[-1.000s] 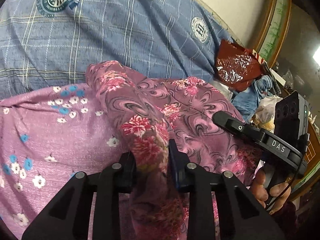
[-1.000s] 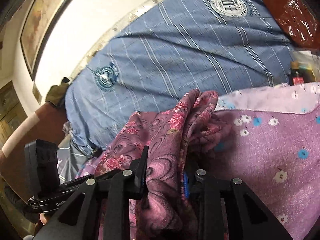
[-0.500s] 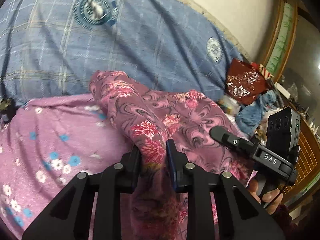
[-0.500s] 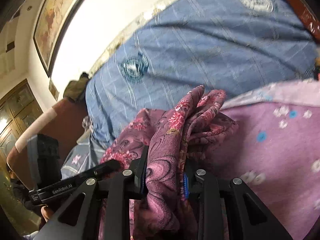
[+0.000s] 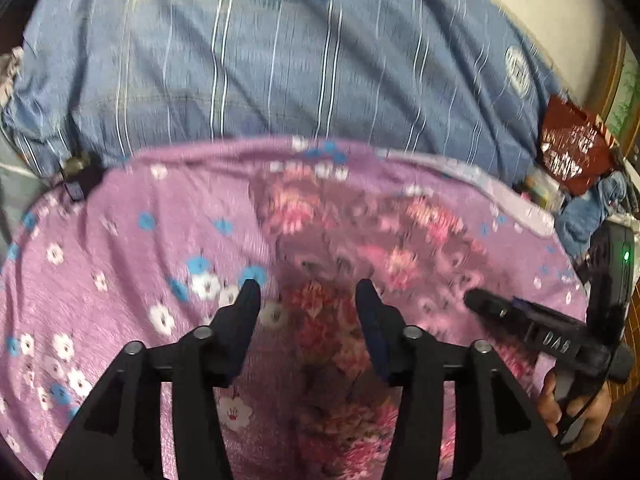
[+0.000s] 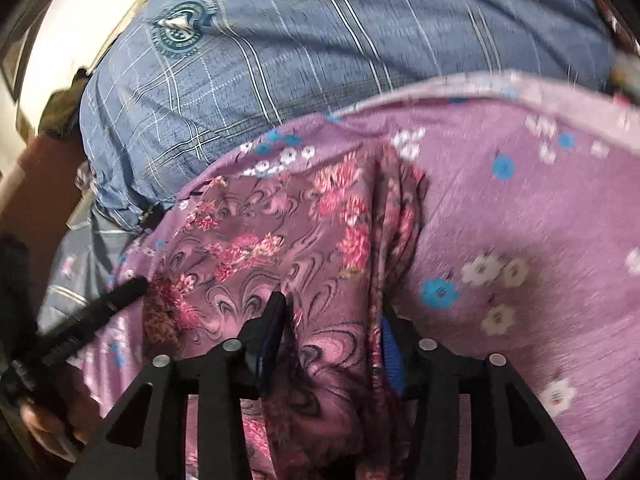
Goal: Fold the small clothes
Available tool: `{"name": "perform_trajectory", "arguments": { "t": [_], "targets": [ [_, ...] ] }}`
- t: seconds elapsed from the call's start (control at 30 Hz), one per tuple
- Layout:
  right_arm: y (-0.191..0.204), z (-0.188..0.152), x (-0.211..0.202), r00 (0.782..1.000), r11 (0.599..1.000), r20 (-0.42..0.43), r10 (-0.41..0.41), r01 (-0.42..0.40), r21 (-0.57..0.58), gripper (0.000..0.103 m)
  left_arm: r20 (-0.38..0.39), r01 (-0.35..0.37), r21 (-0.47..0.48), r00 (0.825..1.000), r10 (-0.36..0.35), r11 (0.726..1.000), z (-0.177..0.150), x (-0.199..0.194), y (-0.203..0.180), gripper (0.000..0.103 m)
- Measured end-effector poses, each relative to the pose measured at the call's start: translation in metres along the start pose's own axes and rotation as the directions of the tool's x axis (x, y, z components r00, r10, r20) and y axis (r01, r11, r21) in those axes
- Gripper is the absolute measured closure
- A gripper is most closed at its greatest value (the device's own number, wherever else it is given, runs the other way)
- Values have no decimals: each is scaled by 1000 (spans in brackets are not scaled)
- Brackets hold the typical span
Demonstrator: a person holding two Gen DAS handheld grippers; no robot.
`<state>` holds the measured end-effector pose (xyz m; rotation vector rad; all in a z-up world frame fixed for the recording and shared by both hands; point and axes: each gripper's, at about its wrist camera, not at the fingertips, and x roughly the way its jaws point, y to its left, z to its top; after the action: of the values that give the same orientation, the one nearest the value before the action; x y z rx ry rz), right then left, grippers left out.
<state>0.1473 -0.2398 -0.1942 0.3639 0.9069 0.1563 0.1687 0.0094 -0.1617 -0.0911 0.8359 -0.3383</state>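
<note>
Blue plaid quilt w/ round crests [image 5: 280, 72] covers the far half of the bed, cream wall behind it. Nearer, a lilac sheet printed w/ small white & blue flowers [image 5: 100, 248] is spread flat over the bed.

Task item: mauve garment w/ pink floral & swirl print [image 6: 280, 248] lies on the lilac sheet, roughly mid-sheet, partly bunched; one long fold runs along its right side in the right wrist view. Left wrist view is motion-blurred, so fabric detail there is soft.

Left tool [image 5: 308, 292]: black fingers apart & opening; garment cloth sits between them but pads aren't pressing on it, gaps visible both sides. Right tool [image 6: 332, 308]: jaws also opening; a ridge of the same garment rises between them, left finger just clear of the cloth; the far pad is half hidden by the fold, can't tell if it touches.

Each view catches the other tool low at the side w/ a bare hand [image 5: 576, 412] gripping its handle, green LED lit on the unit.

Right edge, left wrist view: dark red crinkled plastic bag [image 5: 572, 152] and a crumpled blue cloth [image 5: 592, 216] near the bed's edge.
</note>
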Motion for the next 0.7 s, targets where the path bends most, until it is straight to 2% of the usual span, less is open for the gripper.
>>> {"name": "perform_trajectory", "arguments": {
  "t": [0.13, 0.23, 0.4, 0.43, 0.47, 0.53, 0.6, 0.63, 0.7],
  "targets": [
    [11, -1, -22, 992, 992, 98, -85, 94, -84, 54, 51, -26, 42, 998, 24, 999, 3, -6, -14, 48],
    [18, 2, -36, 977, 981, 169, -127, 150, -127, 53, 25, -55, 95, 998, 53, 994, -2, 4, -26, 47],
    [30, 0, -47, 965, 964, 224, -136, 181, -193, 55, -39, -116, 135, 992, 122, 984, -10, 25, -32, 47],
    [32, -1, -48, 965, 963, 226, -130, 177, -204, 58, -52, -126, 136, 990, 134, 983, -12, 28, -31, 47],
    [35, -2, -47, 967, 961, 226, -116, 167, -221, 61, -67, -138, 134, 987, 148, 981, -15, 33, -29, 46],
    [39, -3, -42, 972, 958, 209, -109, 159, -240, 65, -77, -154, 127, 983, 165, 980, -19, 39, -24, 34],
    [40, -6, -25, 983, 955, 140, -118, 151, -254, 65, -76, -164, 119, 982, 174, 979, -20, 40, -21, 28],
    [40, -7, -13, 986, 953, 95, -136, 157, -260, 65, -80, -161, 114, 982, 170, 980, -20, 41, -20, 27],
    [38, -12, 9, 978, 936, 35, -206, 208, -285, 65, -86, -142, 94, 985, 151, 985, -19, 40, -17, 28]
  ]
}}
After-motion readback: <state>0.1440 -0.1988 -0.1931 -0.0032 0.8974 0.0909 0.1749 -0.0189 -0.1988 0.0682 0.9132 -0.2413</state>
